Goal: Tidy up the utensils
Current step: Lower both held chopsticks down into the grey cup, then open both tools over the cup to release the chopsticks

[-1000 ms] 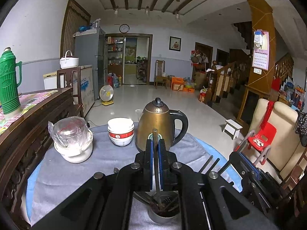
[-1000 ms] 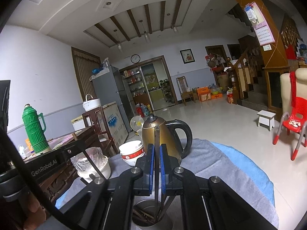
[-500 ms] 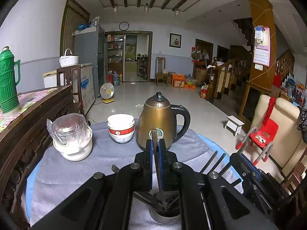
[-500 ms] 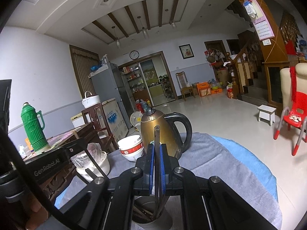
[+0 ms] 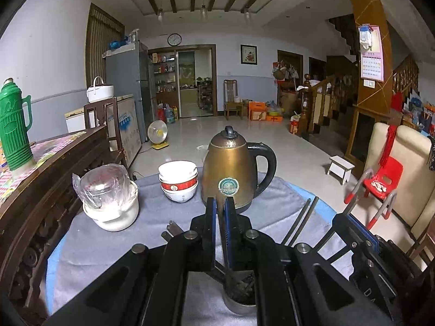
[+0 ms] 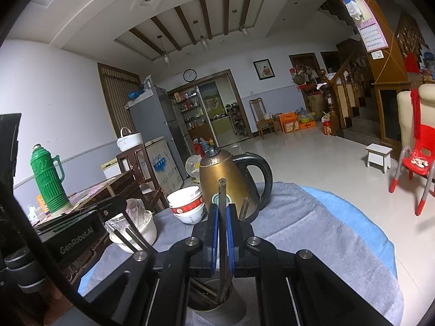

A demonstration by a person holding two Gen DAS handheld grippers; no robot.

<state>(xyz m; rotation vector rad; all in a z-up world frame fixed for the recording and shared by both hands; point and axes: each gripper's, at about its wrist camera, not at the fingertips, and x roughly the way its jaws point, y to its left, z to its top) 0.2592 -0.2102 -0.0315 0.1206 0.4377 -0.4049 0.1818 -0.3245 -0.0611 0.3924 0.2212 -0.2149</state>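
Table: the grey cloth (image 5: pixel 95 244) is carrying everything, with the brass kettle (image 5: pixel 231 171) and stacked bowls (image 5: pixel 178 179) standing just beyond both claws.
Left gripper (image 5: pixel 220 201): it is hovering right above the cup with its pads a thin slit apart and nothing between them, so it is reading as released.
Right gripper (image 6: pixel 222 209): it is clenching one upright chopstick (image 6: pixel 222 190) between its blue pads, over the same cup.
Cup (image 5: pixel 239 301): the steel holder is sitting directly below both claws, with dark sticks already crowding inside it.
What is changing: half a second ago a stick was standing up between the left pads; now that slit is showing only the kettle behind, so the stick is apparently resting in the cup.
Meaning for the task: one more utensil is looking stowed, and the right-hand stick is likely going next, its lower end already dipping into the cup.
Left view only: it is showing the empty slit and the cup's contents.
Right view only: it is showing the held stick's top end and a second stick (image 6: pixel 244 206) leaning out beside the claw.
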